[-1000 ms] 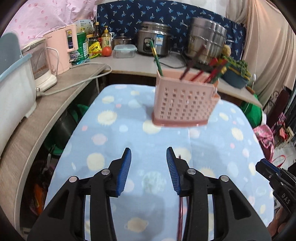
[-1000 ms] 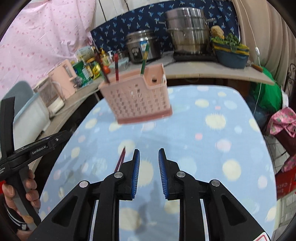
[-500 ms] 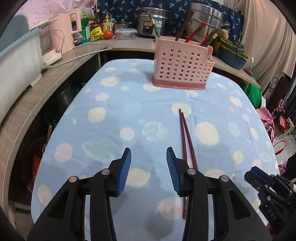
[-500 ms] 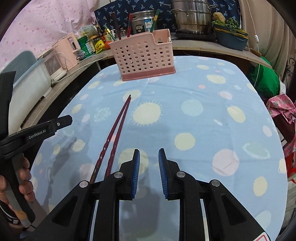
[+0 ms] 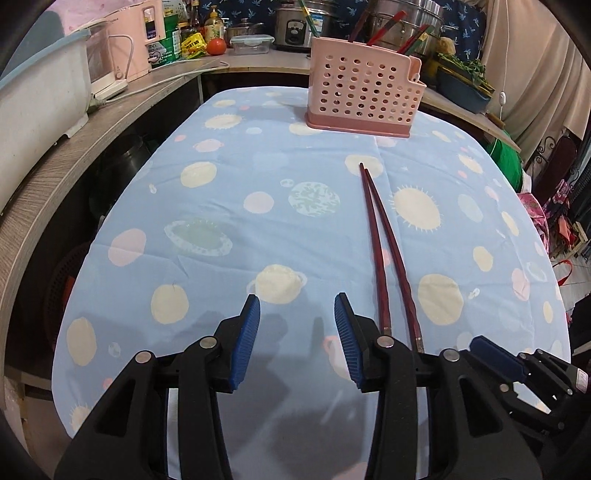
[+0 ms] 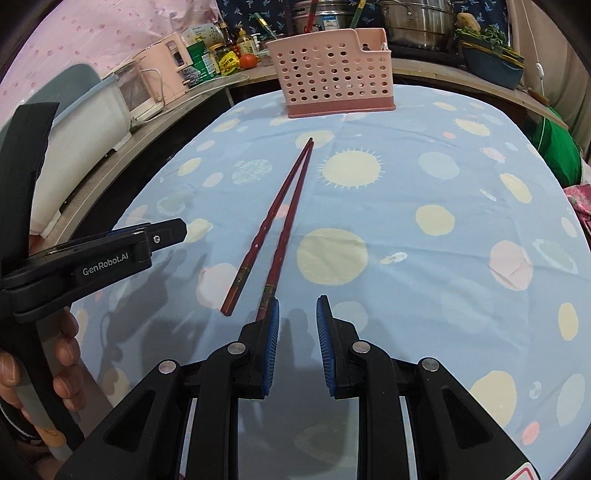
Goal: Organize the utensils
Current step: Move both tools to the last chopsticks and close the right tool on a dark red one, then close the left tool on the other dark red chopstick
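Observation:
Two dark red chopsticks (image 5: pixel 377 266) (image 6: pixel 289 221) lie side by side on the blue planet-print tablecloth (image 5: pixel 221 221), tips pointing toward a pink perforated utensil basket (image 5: pixel 364 99) (image 6: pixel 332 81) at the far end. Several chopsticks stand in that basket. My left gripper (image 5: pixel 297 299) hovers low over the cloth just left of the chopsticks' thick ends; its jaws are opening with nothing between them. My right gripper (image 6: pixel 298 300) is just right of those ends, a narrow gap between its pads and nothing in it. Each gripper shows at the edge of the other's view.
A wooden counter (image 5: pixel 74 147) wraps the left and far sides, carrying a white tub (image 5: pixel 37 92), a pink appliance (image 5: pixel 136 44), jars, a tomato, a rice cooker (image 5: pixel 291 26) and steel pots. A person's hand (image 6: pixel 55 354) holds the left gripper's handle. Bags and green items sit at right.
Both grippers have drawn back from the basket and sunk toward the near end of the table. The chopsticks on the cloth have come fully into view, now beside both grippers.

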### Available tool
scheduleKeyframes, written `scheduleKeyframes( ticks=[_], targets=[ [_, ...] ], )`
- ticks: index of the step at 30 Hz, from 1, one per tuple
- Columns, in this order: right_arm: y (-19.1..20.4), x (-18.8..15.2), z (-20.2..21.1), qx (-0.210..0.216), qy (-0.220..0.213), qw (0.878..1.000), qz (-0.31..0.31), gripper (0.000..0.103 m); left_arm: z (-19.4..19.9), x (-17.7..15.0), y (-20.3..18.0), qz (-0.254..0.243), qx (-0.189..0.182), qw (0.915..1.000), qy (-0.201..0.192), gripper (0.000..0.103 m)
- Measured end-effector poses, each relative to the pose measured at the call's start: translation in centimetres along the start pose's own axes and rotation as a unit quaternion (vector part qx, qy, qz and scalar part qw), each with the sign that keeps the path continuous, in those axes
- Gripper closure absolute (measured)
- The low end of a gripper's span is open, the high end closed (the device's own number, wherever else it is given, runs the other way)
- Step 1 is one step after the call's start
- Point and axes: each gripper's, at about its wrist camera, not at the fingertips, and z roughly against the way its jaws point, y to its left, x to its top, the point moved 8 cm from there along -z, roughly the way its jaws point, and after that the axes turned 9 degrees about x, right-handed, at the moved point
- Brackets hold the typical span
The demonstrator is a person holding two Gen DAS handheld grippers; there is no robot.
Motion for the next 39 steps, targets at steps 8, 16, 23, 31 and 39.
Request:
scheduleKeyframes(
  ticks=[8,16,23,31,39],
  targets=[
    [1.5,-0.2,-2.1,0.005,0.009,1.0,0.016,0.082,0.1,-0.8,-0.1,-0.005,-0.003,1.0,0.008,0.06],
    [0.9,-0.3,-2.7,-0.025,0.004,0.999,0.034,0.094,0.0,-1.6,-0.2,-0.008,-0.006,0.9998,0.017,0.057],
    [-2.3,-0.2,-1.1,-0.043,-0.011,0.999,-0.005,0.096,0.0,-1.6,-1.2,-0.018,-0.012,0.9996,0.015,0.052],
    [-6.0,-0.6,0.7,-0.053,-0.026,0.996,-0.065,0.096,0.0,-2.3,-4.0,-0.043,-0.033,0.9983,0.02,0.047],
    [-6.2,-0.7,0.9,-0.056,-0.023,0.996,-0.065,0.096,-1.6,-2.5,-6.1,-0.053,-0.034,0.9975,0.032,0.047]
  ],
)
